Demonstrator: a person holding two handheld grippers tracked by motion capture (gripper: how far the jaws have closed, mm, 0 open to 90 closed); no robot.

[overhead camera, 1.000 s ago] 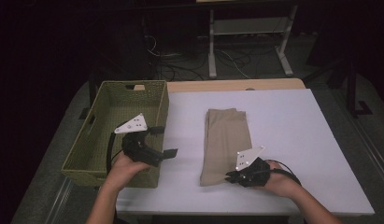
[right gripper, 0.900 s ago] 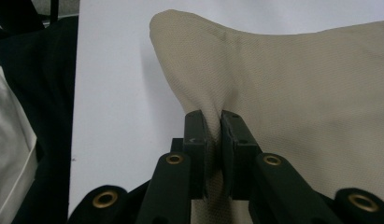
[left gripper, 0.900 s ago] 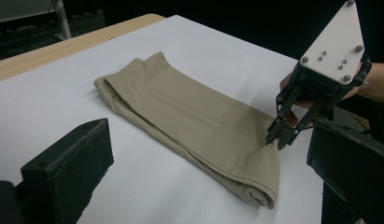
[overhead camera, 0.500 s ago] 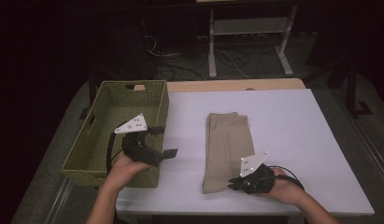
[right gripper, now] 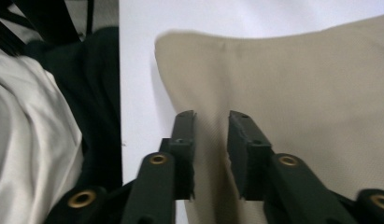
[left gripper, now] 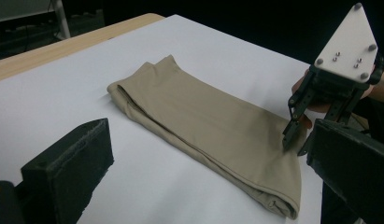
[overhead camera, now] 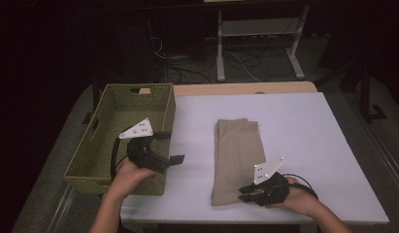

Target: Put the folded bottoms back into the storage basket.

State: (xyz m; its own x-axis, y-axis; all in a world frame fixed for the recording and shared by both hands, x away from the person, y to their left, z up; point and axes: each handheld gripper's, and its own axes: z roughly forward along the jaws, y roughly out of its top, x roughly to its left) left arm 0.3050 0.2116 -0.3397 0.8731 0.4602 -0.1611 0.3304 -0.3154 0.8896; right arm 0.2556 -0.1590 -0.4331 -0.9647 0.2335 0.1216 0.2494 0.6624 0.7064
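White table [overhead camera: 304, 131] — wicker basket [overhead camera: 114, 141], dark room

The near end of the folded beige trousers [overhead camera: 236, 160] is partly covered in the high view by the right gripper [overhead camera: 246, 191], whose jaw tips are lost against the cloth. In the right gripper view, the trousers [right gripper: 297, 93] are cut off by the right and bottom edges, and the near hem is blurred. Both jaws of the left gripper [left gripper: 203, 168] are cropped by the bottom edge of the left gripper view. The floor behind the table [overhead camera: 294, 116] is sunk in darkness, and the cables there cannot be traced.
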